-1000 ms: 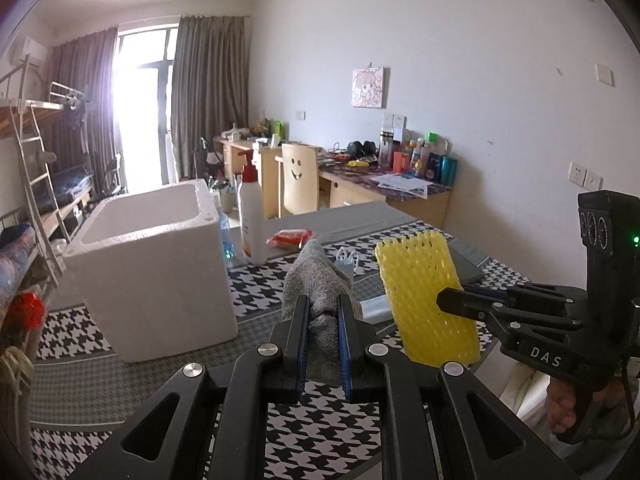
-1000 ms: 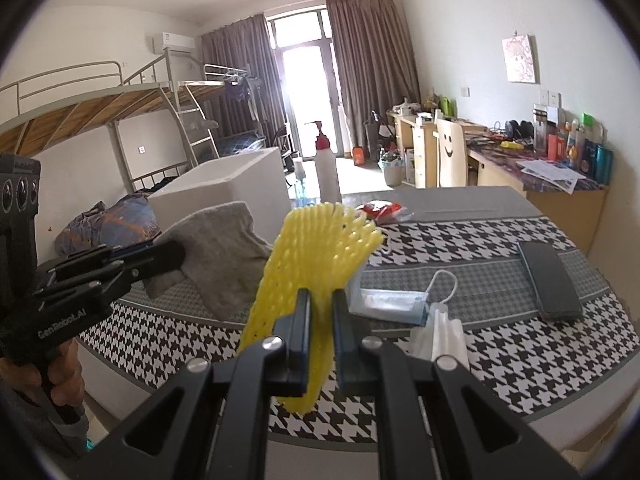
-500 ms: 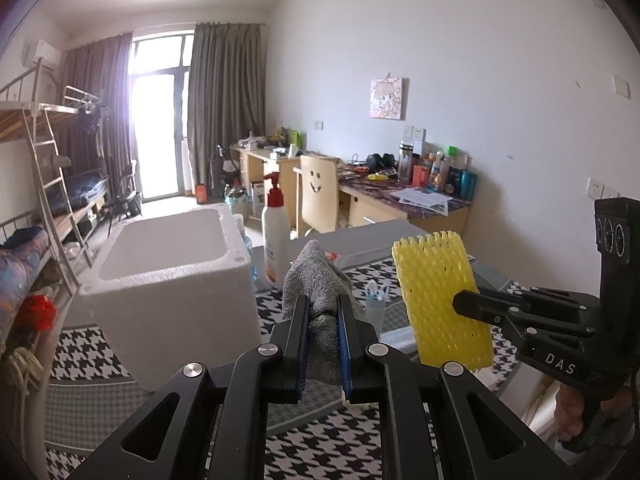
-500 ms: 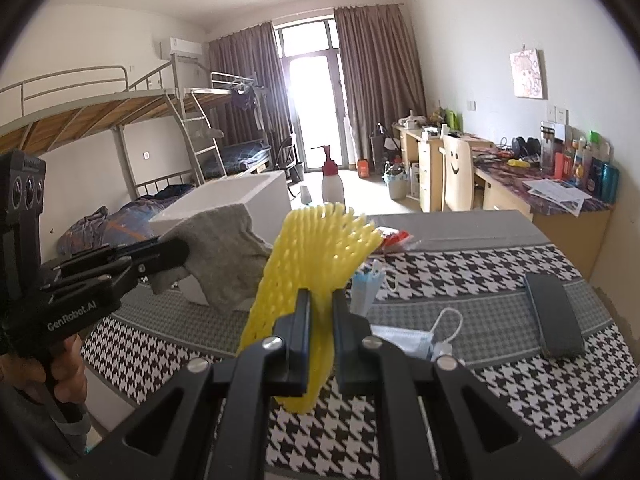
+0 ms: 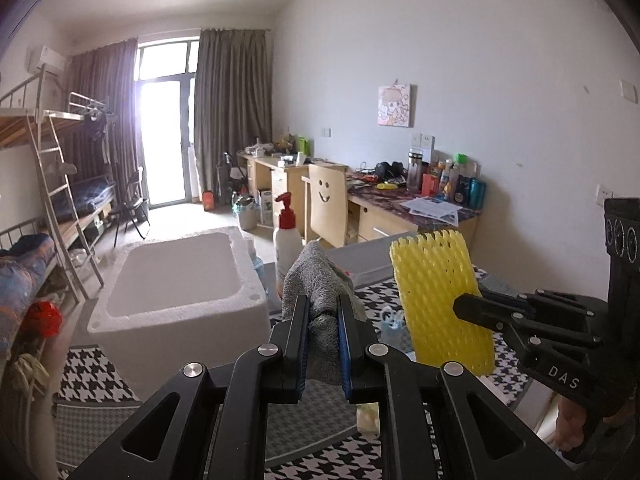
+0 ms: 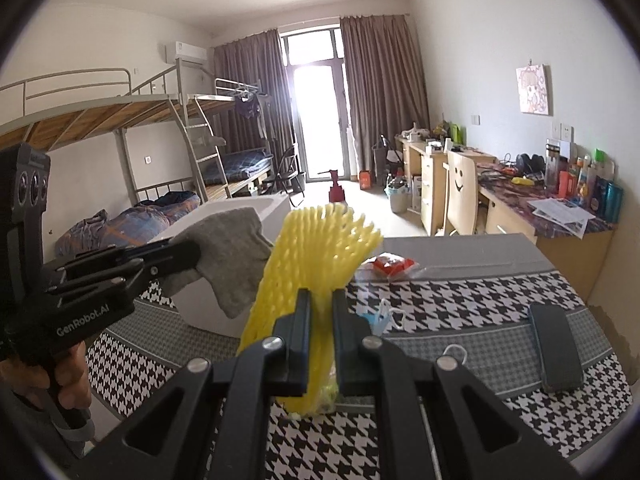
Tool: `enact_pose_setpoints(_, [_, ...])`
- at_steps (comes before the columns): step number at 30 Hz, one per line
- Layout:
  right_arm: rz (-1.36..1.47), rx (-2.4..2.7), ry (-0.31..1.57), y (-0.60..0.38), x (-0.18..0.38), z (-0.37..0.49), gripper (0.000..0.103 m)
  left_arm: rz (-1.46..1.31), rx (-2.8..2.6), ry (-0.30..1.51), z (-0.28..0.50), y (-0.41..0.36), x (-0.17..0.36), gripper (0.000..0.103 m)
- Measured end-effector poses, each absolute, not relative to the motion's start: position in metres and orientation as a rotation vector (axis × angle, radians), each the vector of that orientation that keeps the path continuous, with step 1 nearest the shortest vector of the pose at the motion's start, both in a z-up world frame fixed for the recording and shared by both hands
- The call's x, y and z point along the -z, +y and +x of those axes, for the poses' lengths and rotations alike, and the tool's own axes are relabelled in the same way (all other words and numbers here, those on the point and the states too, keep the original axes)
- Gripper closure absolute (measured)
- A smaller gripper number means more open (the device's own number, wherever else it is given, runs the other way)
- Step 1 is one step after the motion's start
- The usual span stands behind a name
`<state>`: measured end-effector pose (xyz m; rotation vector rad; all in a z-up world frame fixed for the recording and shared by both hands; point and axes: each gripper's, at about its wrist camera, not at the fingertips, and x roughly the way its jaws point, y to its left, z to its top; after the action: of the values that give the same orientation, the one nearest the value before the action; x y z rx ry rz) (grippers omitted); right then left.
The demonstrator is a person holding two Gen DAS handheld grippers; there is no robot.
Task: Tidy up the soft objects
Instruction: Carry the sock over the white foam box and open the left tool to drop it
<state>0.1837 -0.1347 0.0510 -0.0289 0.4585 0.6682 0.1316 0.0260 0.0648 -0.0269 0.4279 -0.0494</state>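
While both grippers hang above the houndstooth tablecloth (image 6: pixel 472 280), each is clamped on something soft: the left gripper (image 5: pixel 323 344) pinches a grey cloth (image 5: pixel 320 280), and the right gripper (image 6: pixel 320 340) grips a yellow foam net sleeve (image 6: pixel 316 248). Both pieces are held off the table, the cloth standing up in a bunched fold between the left fingers, the net fanned out above the right ones.

In the left wrist view the right gripper (image 5: pixel 460 306) comes in from the right edge with the yellow net (image 5: pixel 440 300) just beside the cloth but apart from it. The white foam box (image 5: pixel 176 280) sits on the table ahead and to the left, open at the top. A pump bottle with a red top (image 5: pixel 286 240) stands just behind the cloth, between box and net — partly hidden by the fold.

From the right wrist view the left gripper (image 6: pixel 188 256) crosses in front of the box (image 6: pixel 256 204), and the hanging cloth (image 6: pixel 232 252) covers much of its near wall. On the table lie a red packet (image 6: pixel 390 266), a face mask (image 6: pixel 380 318) half hidden by the right fingers, and a dark flat case (image 6: pixel 554 350) near the right edge. A hand (image 6: pixel 60 380) grips the left handle at lower left.
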Motion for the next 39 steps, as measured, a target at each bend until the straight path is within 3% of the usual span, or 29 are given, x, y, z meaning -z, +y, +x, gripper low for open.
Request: enact_pose_setpoints(39, [-0.062,-0.72,0.407,-0.092,-0.089,0.207,0.09,-0.009,-0.102,0.331,0.148,0.058,-0.095,0.089])
